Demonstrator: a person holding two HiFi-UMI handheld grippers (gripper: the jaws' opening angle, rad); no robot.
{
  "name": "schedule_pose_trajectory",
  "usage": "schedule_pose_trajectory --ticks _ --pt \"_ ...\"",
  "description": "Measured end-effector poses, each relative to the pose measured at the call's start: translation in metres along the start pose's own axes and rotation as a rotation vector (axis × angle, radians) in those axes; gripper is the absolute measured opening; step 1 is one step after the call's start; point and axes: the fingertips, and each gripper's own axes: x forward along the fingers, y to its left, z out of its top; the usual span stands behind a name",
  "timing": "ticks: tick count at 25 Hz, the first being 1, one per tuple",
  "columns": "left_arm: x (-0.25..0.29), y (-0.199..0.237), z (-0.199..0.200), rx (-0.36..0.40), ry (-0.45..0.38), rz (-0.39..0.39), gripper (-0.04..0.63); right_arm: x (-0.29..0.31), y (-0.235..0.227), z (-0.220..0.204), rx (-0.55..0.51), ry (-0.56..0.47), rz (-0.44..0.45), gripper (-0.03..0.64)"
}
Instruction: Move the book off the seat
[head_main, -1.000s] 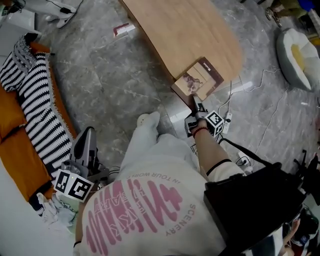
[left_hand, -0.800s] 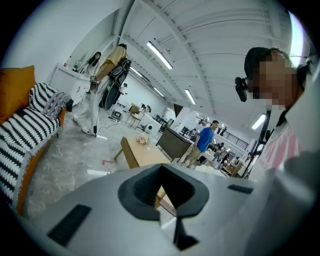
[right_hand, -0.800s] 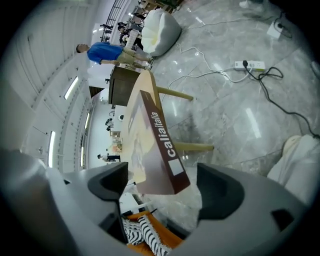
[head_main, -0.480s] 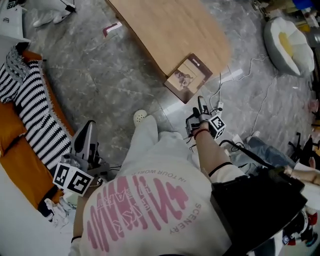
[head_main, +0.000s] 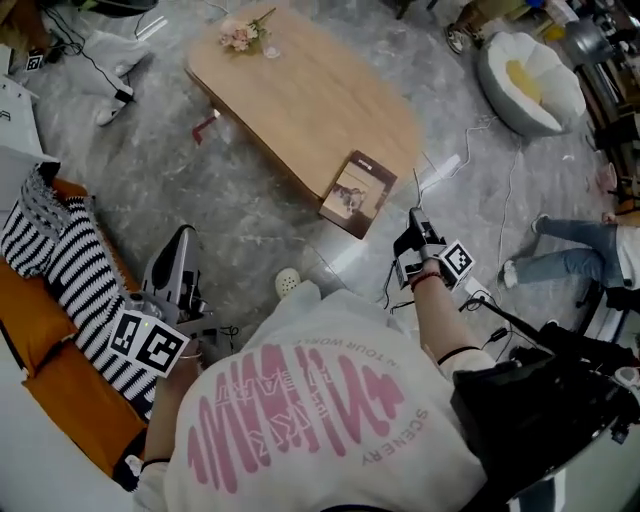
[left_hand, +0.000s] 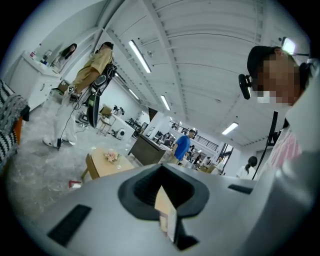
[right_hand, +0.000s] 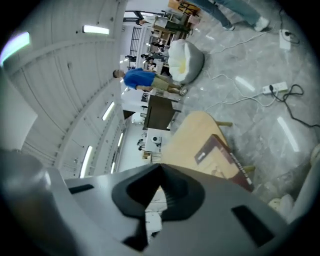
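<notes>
One book (head_main: 355, 192) overhangs the table (head_main: 300, 90) edge, cover picture indistinct.

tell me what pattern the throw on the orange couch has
Black and white stripes; the throw shows best in the head view.

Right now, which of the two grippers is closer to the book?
The right gripper, close to the book at the edge of the wooden table. The left gripper hangs far off, near the striped blanket.
</notes>
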Motion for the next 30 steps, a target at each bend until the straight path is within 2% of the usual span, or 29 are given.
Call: schedule_pose_trajectory --ticks 3,6,9,12,16,18,21,24,30 --pt "0.015 -0.003 0.012 0.015 0.001 -0.055 0.008 0.008 0.060 0.004 -0.046 0.015 0.151 0.011" --pt "0.028 -0.010 0.017 0.026 0.013 -0.111 0.008 0.007 0.140 0.005 -0.124 0.039 0.376 0.011" --pt "0.041 -0.021 0.021 0.029 0.023 -0.171 0.008 -0.008 0.210 0.006 -0.261 0.037 0.497 0.011" --pt "0.057 -0.040 0.029 0.025 -0.003 -0.253 0.008 -0.027 0.270 -0.005 -0.465 0.072 0.578 0.011" --pt "0.080 -0.080 0.041 0.041 -0.053 -0.380 0.008 -0.054 0.331 -0.030 -0.813 0.119 0.644 0.011" --pt "0.091 -0.102 0.046 0.065 -0.056 -0.401 0.008 -0.066 0.350 -0.038 -0.957 0.130 0.653 0.011" --pt "0.099 -0.133 0.048 0.139 -0.024 -0.416 0.008 -0.070 0.356 -0.044 -1.114 0.143 0.610 0.011" --pt "0.101 -0.153 0.052 0.224 -0.016 -0.440 0.008 -0.071 0.357 -0.044 -1.195 0.154 0.582 0.011" --pt "0.100 -0.158 0.060 0.238 -0.046 -0.429 0.008 -0.071 0.369 -0.041 -1.269 0.125 0.611 0.009"
